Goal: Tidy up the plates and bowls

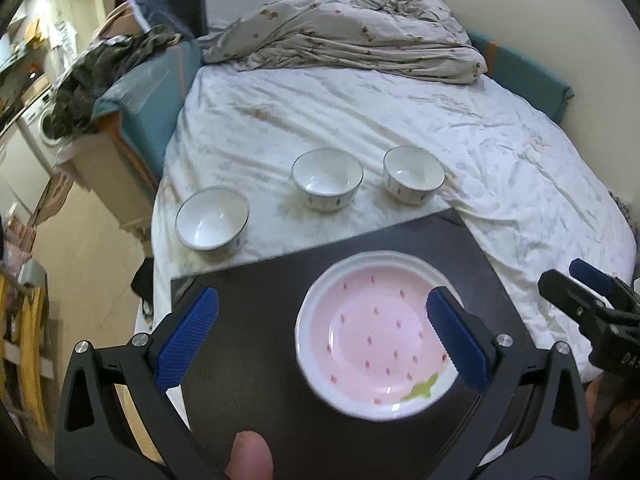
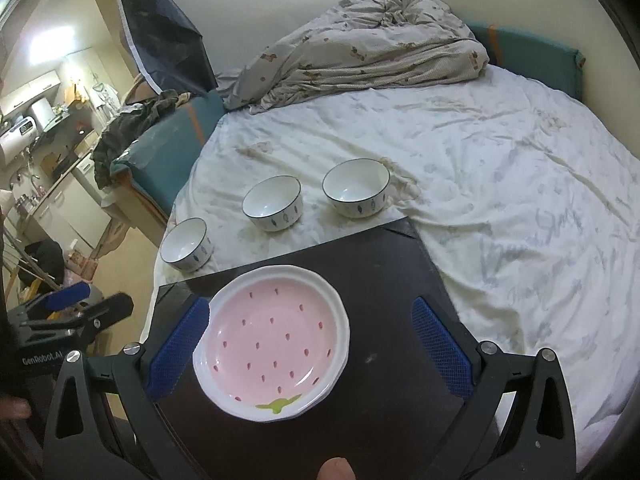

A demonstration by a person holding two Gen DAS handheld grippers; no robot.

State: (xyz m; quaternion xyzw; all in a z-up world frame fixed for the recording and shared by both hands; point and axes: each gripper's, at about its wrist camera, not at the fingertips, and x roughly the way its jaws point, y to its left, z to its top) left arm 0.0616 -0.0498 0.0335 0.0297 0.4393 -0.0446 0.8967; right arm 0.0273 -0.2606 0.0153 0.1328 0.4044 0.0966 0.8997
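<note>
A pink strawberry-patterned plate lies on a black board at the near edge of the bed; in the right wrist view it looks like a stack of plates. Three white bowls stand in a row on the sheet beyond: left, middle, right. My left gripper is open and empty above the board, its right finger over the plate. My right gripper is open and empty, straddling the plate.
A crumpled duvet is heaped at the far end of the bed. Teal padding and dark clothes line the bed's left side. The floor and kitchen units lie to the left.
</note>
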